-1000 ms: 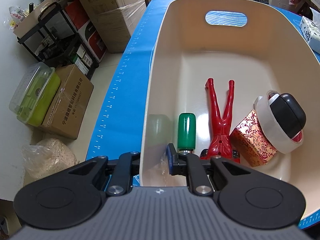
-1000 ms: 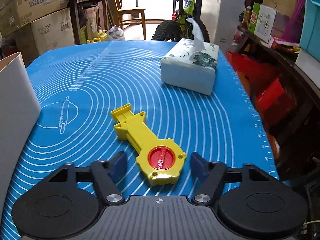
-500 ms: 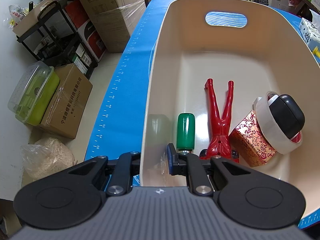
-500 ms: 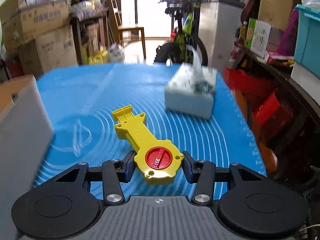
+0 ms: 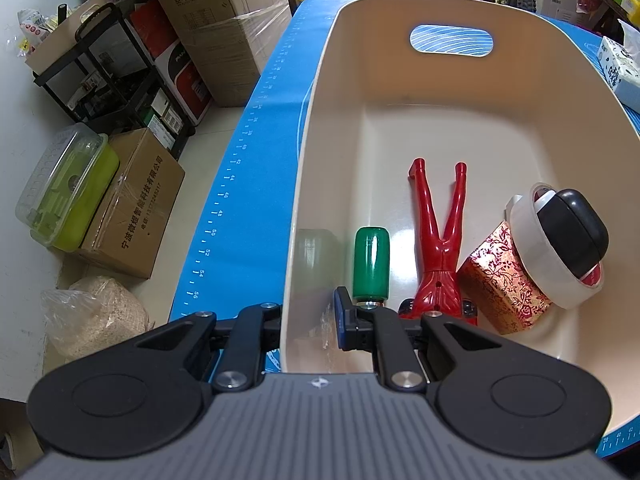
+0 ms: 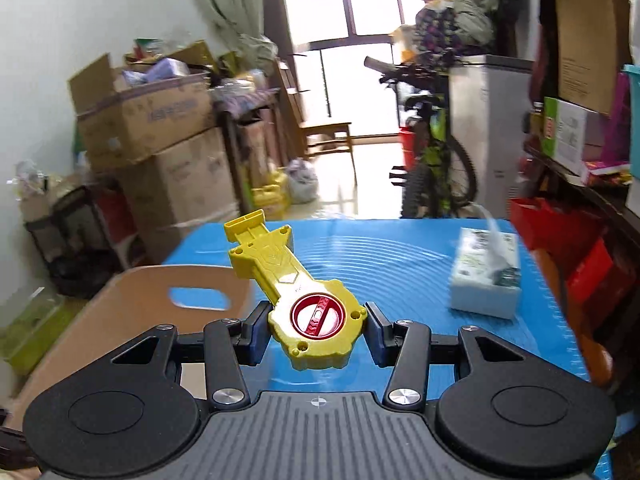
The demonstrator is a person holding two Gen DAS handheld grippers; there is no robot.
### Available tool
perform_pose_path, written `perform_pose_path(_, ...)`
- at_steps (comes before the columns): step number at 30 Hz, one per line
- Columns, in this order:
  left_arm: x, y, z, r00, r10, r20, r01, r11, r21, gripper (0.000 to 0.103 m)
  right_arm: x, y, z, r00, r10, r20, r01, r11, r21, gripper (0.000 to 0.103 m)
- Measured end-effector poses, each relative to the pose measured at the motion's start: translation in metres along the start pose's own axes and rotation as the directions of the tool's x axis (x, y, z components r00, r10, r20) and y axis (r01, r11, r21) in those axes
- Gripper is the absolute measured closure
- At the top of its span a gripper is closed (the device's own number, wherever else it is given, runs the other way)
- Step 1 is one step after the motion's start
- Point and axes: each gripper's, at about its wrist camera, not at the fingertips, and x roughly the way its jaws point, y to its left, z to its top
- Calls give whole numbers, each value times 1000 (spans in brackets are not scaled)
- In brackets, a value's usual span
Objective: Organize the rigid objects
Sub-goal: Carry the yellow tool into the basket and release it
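A cream bin (image 5: 316, 92) stands on the blue mat (image 5: 256, 140). In it lie a green-handled tool (image 5: 371, 264), a red toy figure (image 5: 440, 236), a red-and-gold box (image 5: 504, 280) and a white tape roll (image 5: 536, 252) around a black object (image 5: 572, 232). My left gripper (image 5: 308, 320) is shut on the bin's near wall, one finger outside and one inside. My right gripper (image 6: 316, 334) is shut on the round head of a yellow toy with a red disc (image 6: 280, 264). It holds the toy in the air above the mat (image 6: 380, 256), right of the bin (image 6: 132, 300).
A tissue pack (image 6: 486, 276) lies on the mat at the right. Cardboard boxes (image 5: 132, 204) and a green-lidded container (image 5: 68, 188) stand on the floor left of the table. A bicycle (image 6: 436, 168) and shelves stand beyond the table's far edge.
My right gripper closed on the yellow toy, lifted it off the mat and tilted upward. The left gripper stayed still on the bin wall.
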Motion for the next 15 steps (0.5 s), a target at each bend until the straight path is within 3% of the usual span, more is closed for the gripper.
perform_pose_path(7,0,-1,0,1000,-1,3,1,1000,1,85,5,64,-14,994,80,-75,-86,992,-94,49)
perform_pose_path(15,0,-1,0,1000,-2,3,2,1000,1,85,15,113,-40,978,100,-182,-137,970,-202,49)
